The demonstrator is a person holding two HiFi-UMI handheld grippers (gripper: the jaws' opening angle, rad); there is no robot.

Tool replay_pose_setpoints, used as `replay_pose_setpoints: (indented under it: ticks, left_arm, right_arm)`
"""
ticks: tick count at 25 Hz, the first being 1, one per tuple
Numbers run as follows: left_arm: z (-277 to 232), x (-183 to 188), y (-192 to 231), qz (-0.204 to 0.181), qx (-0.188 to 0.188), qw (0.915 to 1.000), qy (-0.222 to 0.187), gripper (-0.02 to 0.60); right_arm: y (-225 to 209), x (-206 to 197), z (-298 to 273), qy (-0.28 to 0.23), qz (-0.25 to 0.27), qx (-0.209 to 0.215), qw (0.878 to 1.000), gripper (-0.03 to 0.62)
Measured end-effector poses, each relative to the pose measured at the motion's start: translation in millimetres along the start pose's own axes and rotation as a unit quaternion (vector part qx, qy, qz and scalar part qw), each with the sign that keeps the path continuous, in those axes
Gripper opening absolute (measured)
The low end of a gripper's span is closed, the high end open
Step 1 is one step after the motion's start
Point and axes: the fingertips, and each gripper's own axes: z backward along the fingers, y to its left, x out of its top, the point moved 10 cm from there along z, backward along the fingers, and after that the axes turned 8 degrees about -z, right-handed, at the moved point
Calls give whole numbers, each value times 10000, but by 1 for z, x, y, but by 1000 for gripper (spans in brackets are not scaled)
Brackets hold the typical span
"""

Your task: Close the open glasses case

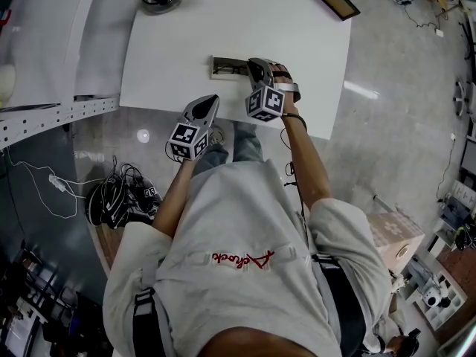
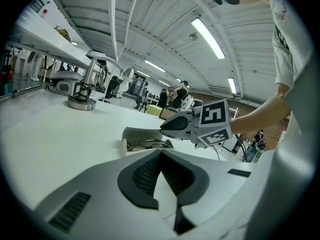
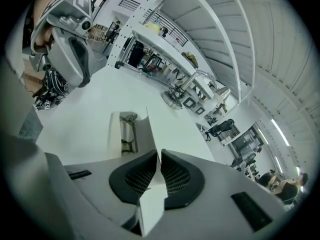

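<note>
The left gripper (image 1: 207,104) was held over the near edge of the white table (image 1: 223,21). It was short of the glasses case (image 1: 223,67) and apart from it. Its jaws were drawn together with nothing between them, so no part in the work was being taken by it.

The case lay just beyond and to the right of that gripper, on the near half of the table, with its long side across the person's front. It was open. A pair of glasses (image 2: 150,144) could be seen lying in the tray, and the lid (image 3: 145,134) stood raised along the far long side.

At the right-hand end of the case, the right gripper (image 3: 159,159) was clenched on the thin end edge of the lid. The white panel ran straight between its two pads, and the tray lay just left of the jaws in the right gripper view.

The step in hand was judged to be the first hold on the lid, with no closing yet done. The next move would probably require the lid to be swung about its hinge, toward the person and down over the tray. The tray was held by nothing, so it could slide, and it might have to be steadied by the idle left gripper.
</note>
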Motion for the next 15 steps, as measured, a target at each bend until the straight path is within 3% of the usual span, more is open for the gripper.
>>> replay_pose_setpoints:
  ticks: [15]
  left_arm:
    - [3, 3, 3, -110, -64, 9999, -66, 25]
  right_arm:
    - [48, -11, 16, 160, 11, 61, 9999, 52]
